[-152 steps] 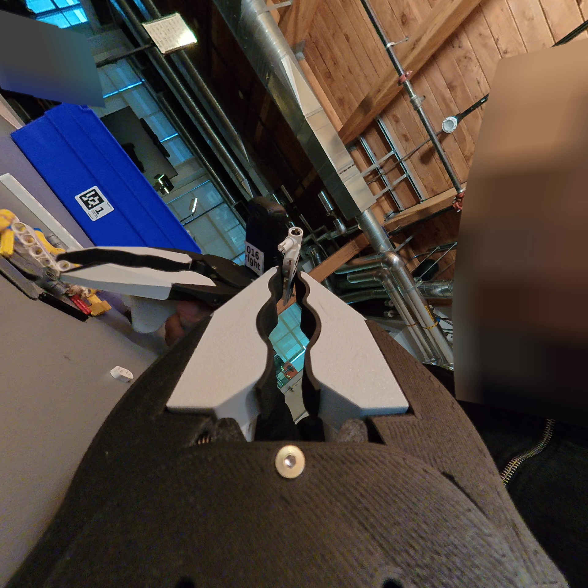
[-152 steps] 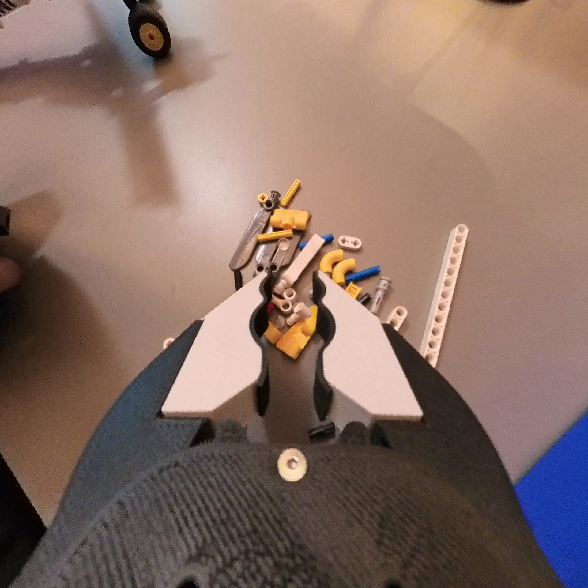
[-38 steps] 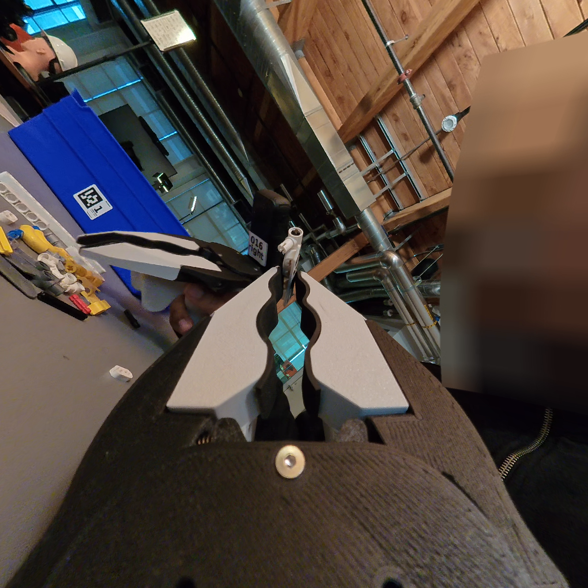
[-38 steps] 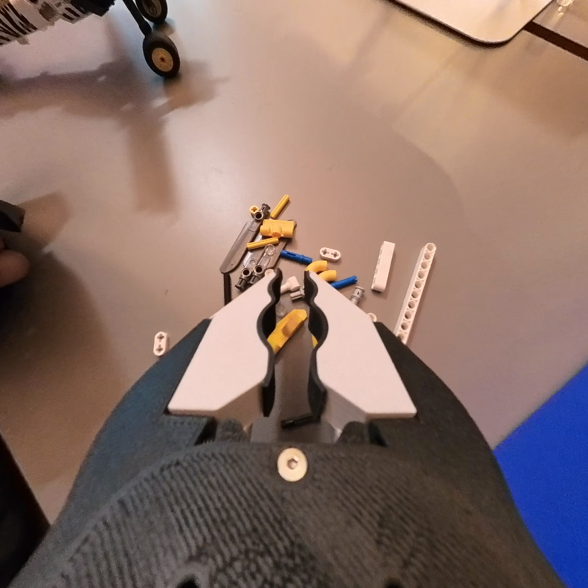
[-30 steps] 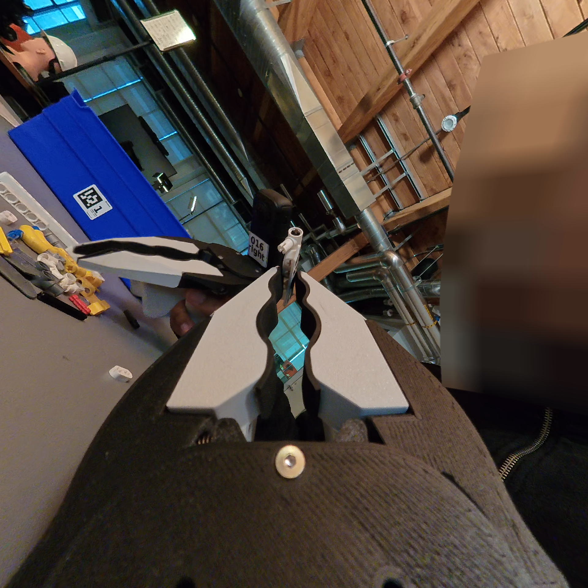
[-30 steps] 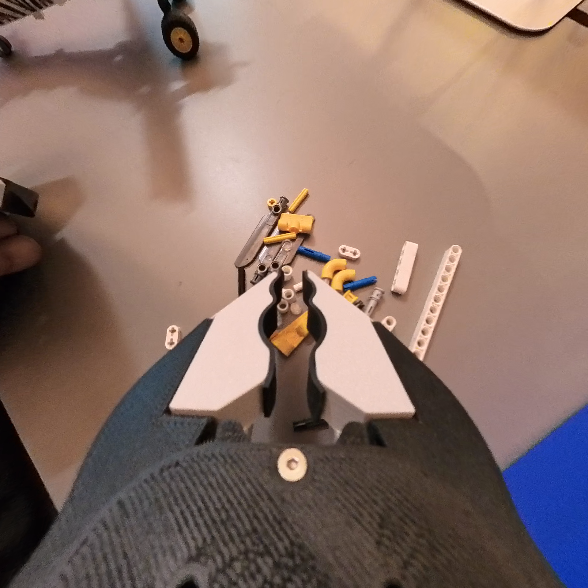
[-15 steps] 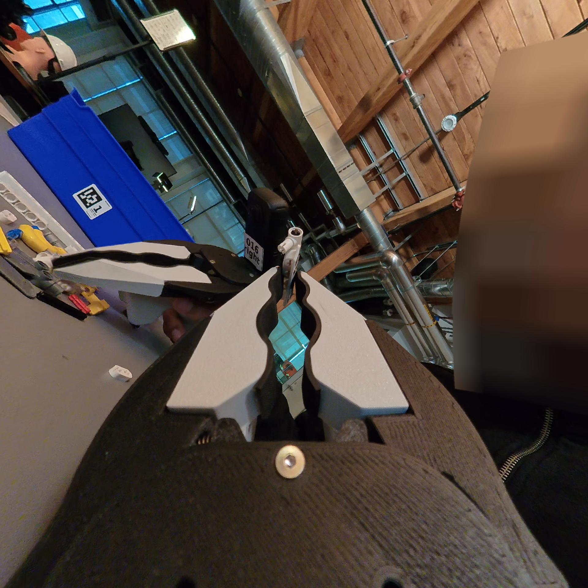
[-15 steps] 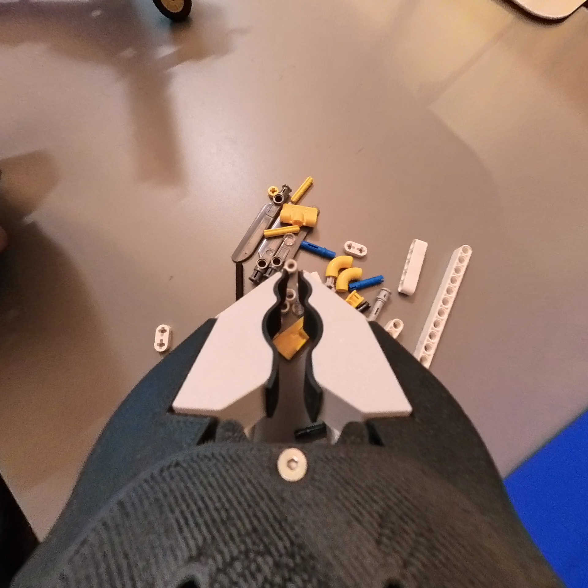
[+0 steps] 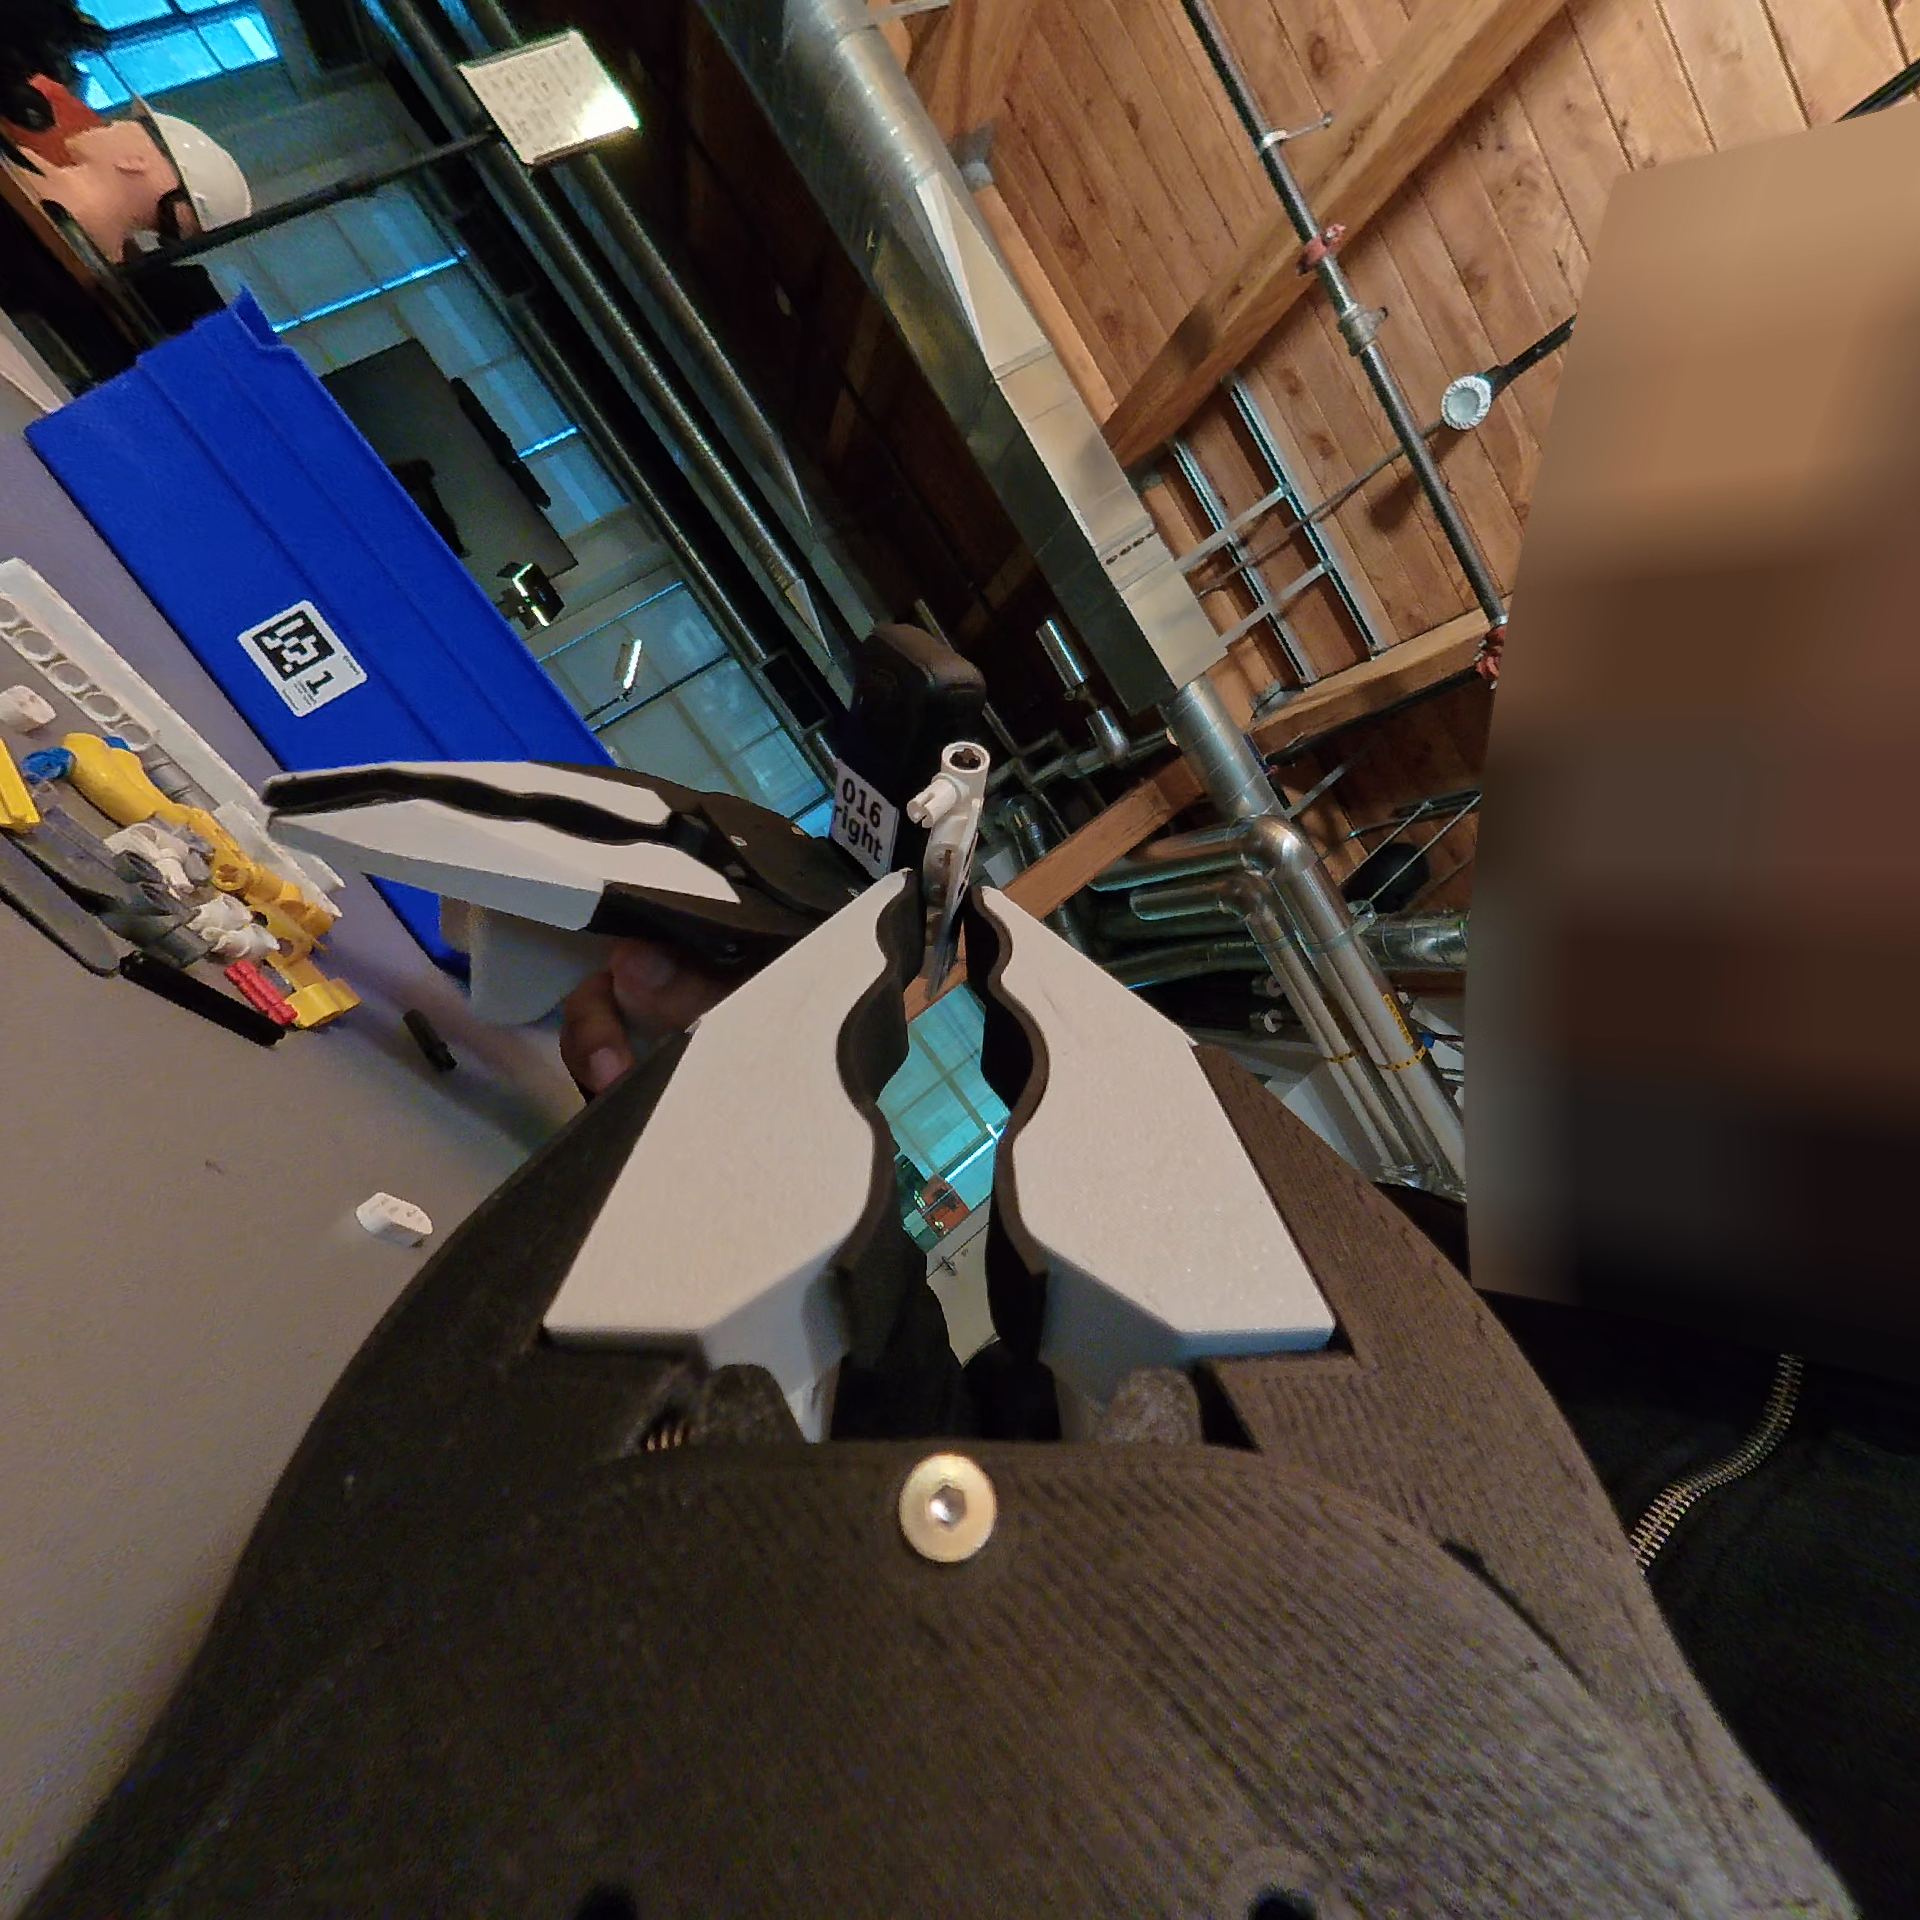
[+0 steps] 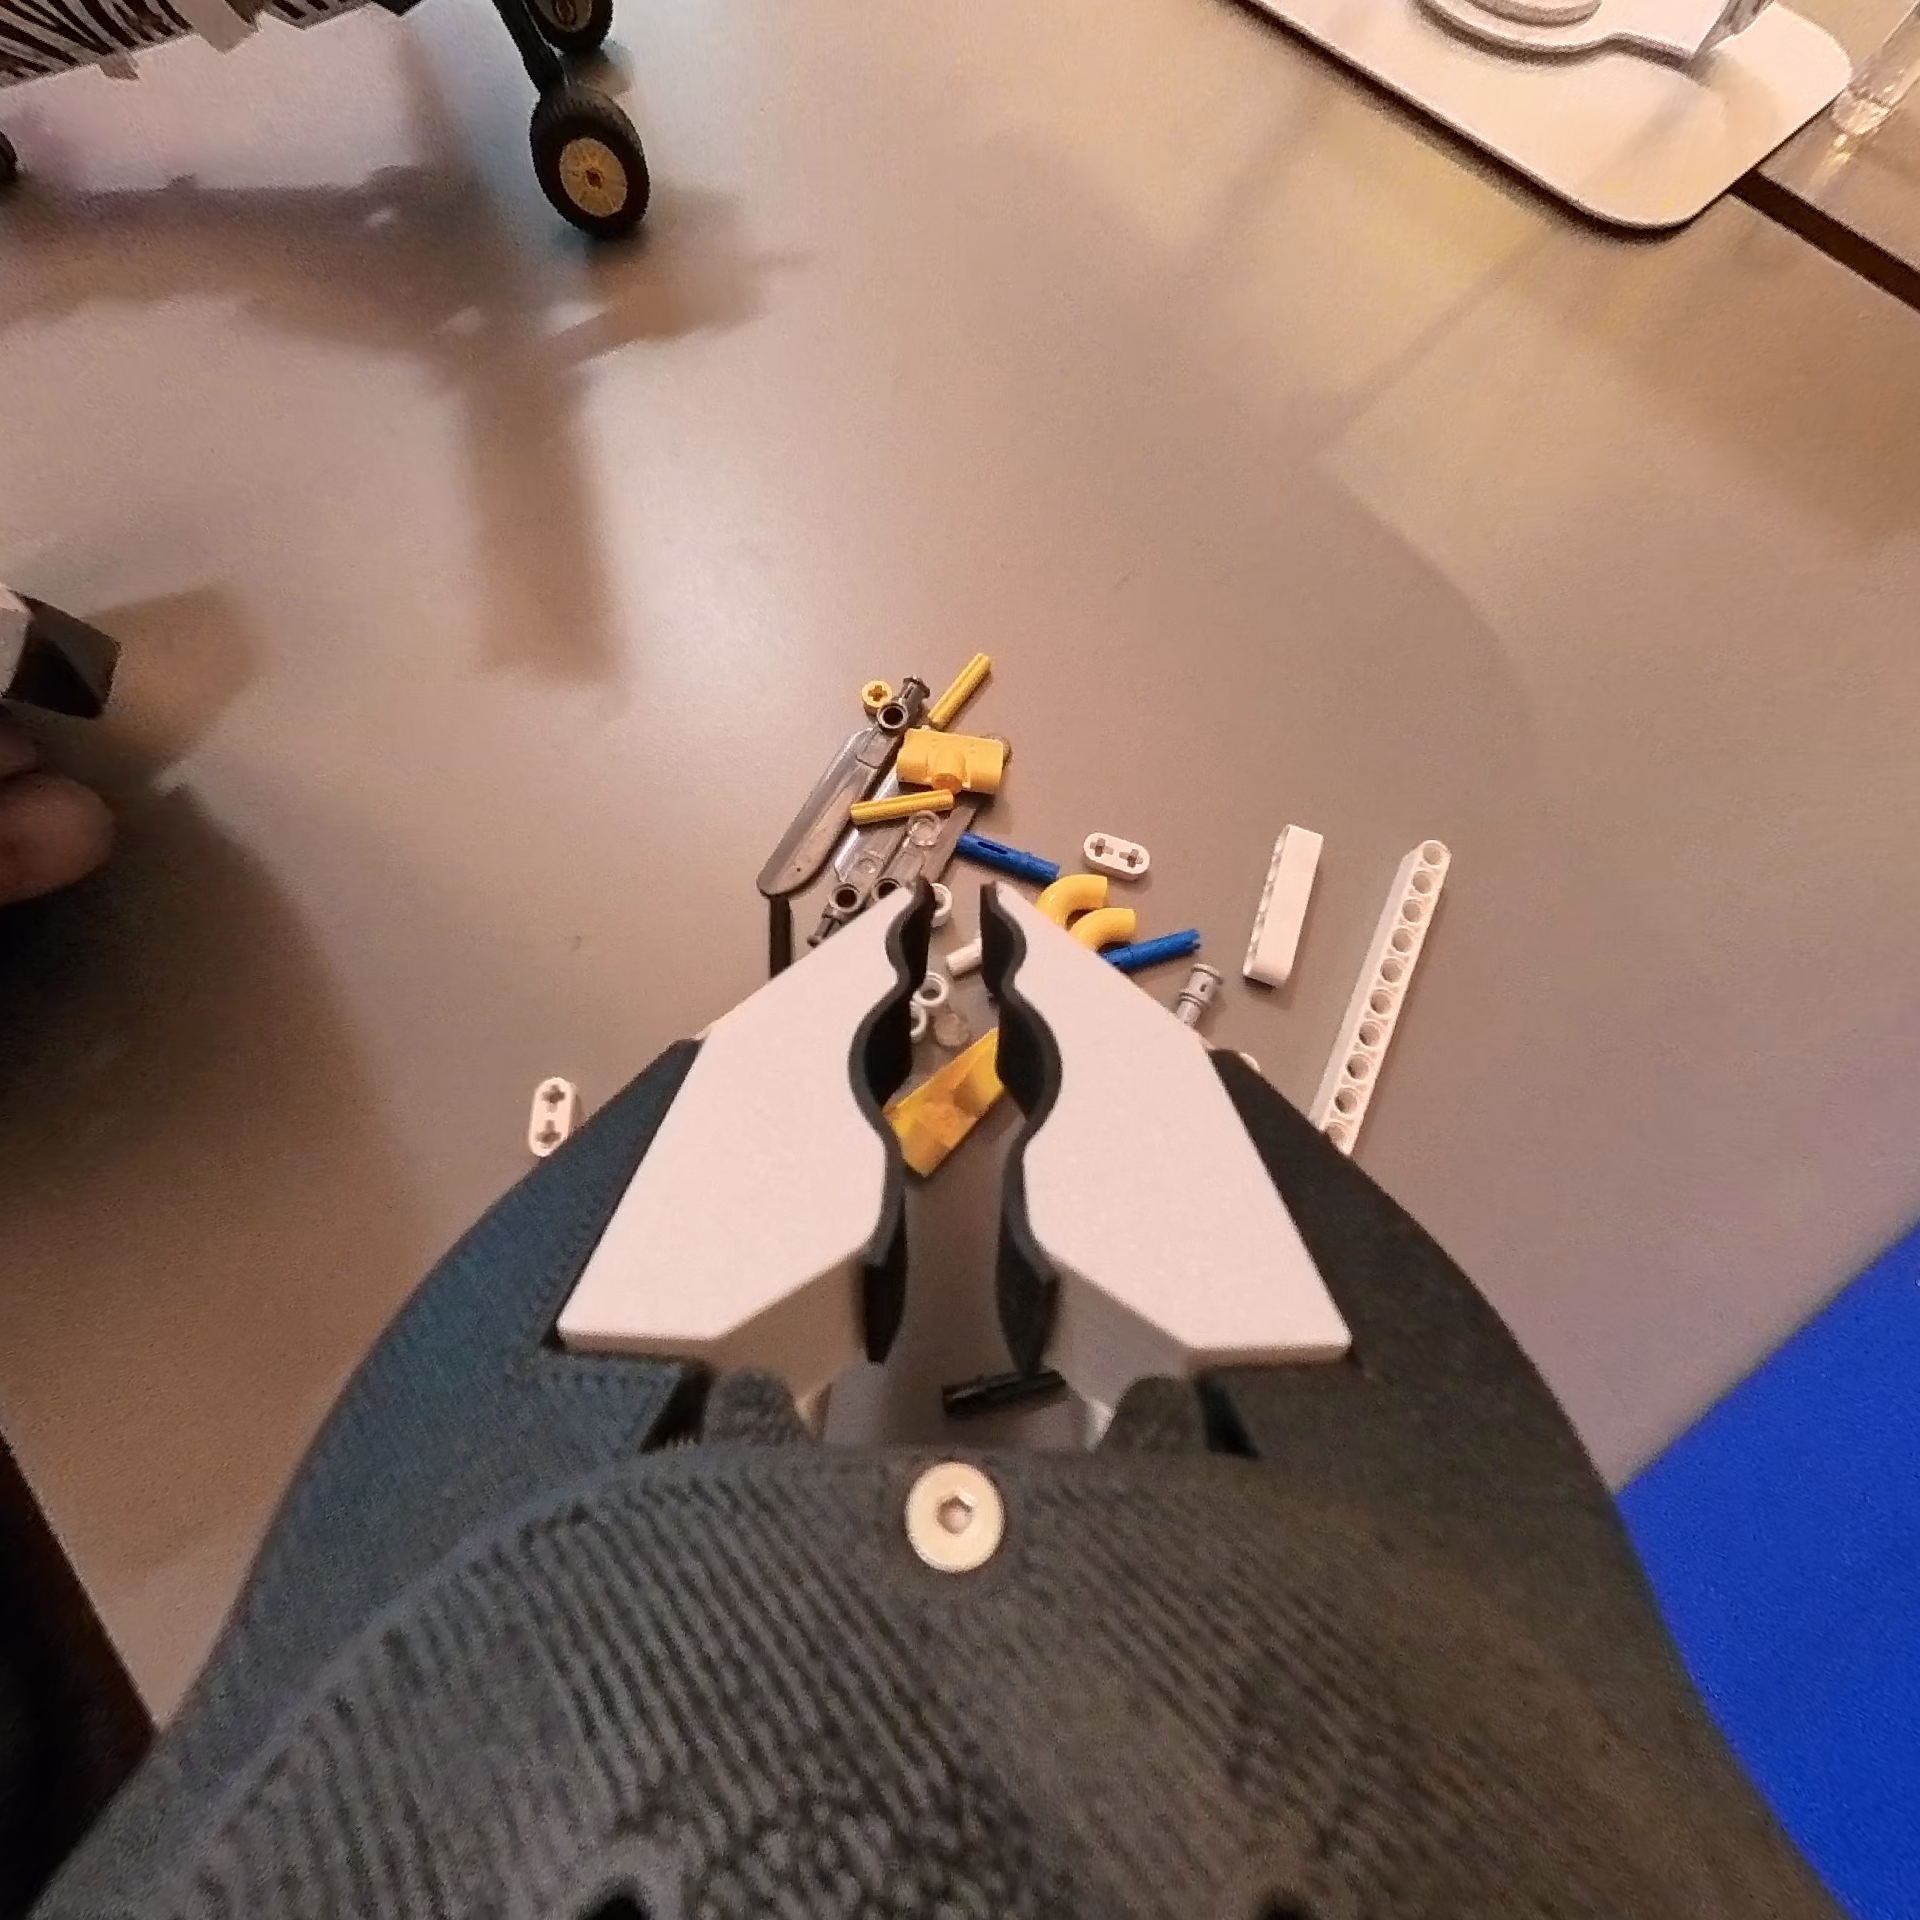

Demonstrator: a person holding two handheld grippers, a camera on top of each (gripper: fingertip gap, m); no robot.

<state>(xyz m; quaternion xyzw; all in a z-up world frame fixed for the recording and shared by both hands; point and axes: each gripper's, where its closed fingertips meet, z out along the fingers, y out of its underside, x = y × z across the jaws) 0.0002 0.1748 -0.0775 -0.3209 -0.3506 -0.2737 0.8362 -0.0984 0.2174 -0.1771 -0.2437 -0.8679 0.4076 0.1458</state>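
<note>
Table (image 10: 1143, 468), grey-brown, lies under both tools and carries a scatter of small building-toy pieces.

The left gripper (image 9: 943, 902) is tilted upward toward the wooden ceiling (image 9: 1195, 187) and its pipes. It is clenched on a small white connector piece (image 9: 954, 821): the two dark pads press on the piece's thin lower blade. The long axis of the piece runs straight out along the fingers, and its round socket end points up and away, past the fingertips, with a short stub sticking out to the left. Left of this tool, well apart, a blue bin (image 9: 312, 582) stands at the far table edge, and a small white link (image 9: 393, 1218) lies on the table near its left side.

The right gripper (image 10: 954, 902) points down at the table with its jaws slightly parted and nothing pressed between them; it hovers above the pile (image 10: 935, 831) of pieces. Seen through the gap are small white bushes and, closer to the tool's body, a yellow wedge (image 10: 940, 1107). Just left of the fingertips lies a grey blade (image 10: 821, 821), its length running away and to the right. To the right lie two yellow elbows (image 10: 1091, 914), a short white beam (image 10: 1283, 904) and a long white beam with holes (image 10: 1382, 987), both running away from the tool. Far ahead to the left stands a black wheel with a yellow hub (image 10: 590, 171).
</note>
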